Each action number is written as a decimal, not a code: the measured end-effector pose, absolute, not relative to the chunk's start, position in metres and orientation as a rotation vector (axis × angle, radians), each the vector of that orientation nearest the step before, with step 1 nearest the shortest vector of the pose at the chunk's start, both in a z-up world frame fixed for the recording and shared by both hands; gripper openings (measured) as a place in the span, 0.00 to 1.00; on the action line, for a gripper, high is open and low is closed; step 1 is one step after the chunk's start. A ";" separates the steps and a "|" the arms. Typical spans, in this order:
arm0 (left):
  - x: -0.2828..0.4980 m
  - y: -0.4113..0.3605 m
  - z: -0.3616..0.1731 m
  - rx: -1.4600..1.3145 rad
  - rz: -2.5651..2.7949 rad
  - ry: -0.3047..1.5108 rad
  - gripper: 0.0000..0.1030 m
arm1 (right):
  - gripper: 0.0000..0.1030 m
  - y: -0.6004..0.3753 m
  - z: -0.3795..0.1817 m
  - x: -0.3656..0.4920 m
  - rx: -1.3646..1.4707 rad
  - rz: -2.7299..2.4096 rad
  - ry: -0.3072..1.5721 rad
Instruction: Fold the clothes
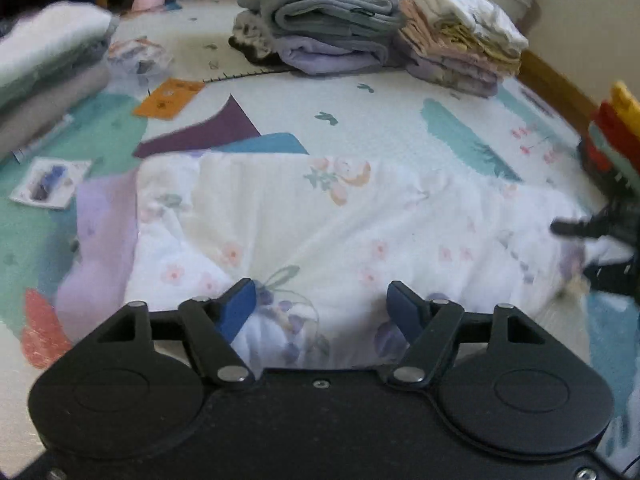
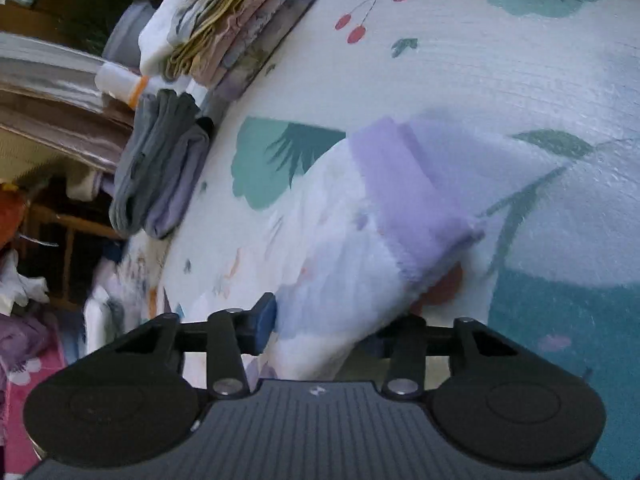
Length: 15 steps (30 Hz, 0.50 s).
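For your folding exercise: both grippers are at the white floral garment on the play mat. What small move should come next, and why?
Probably close the left gripper on the near edge of the floral garment. Its jaws stand open over the cloth, gripping nothing, while the right gripper has cloth between its fingers, so that edge cannot yet be lifted evenly.

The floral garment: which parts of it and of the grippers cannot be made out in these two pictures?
- Floral garment: near edge hidden by left gripper body.
- Right gripper: right finger covered by cloth; grip unclear.
- Garment type: blurred in both views.
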<state>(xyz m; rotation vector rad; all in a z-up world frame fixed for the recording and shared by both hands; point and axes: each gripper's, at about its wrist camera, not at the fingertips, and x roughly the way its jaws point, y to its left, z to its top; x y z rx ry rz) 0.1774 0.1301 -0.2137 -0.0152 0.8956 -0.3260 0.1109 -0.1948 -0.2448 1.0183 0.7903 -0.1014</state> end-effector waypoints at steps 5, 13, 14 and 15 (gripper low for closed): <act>0.154 0.088 -0.188 0.132 -0.350 0.660 0.42 | 0.28 -0.211 -0.253 0.120 1.106 -0.107 0.750; 0.173 0.029 -0.229 0.224 -0.452 0.791 0.34 | 0.19 -0.220 -0.210 0.133 0.998 -0.017 0.696; 0.176 0.027 -0.226 0.207 -0.458 0.814 0.34 | 0.19 -0.213 -0.199 0.137 0.962 0.019 0.692; 0.179 0.026 -0.225 0.187 -0.458 0.837 0.34 | 0.19 -0.207 -0.189 0.140 0.927 0.054 0.687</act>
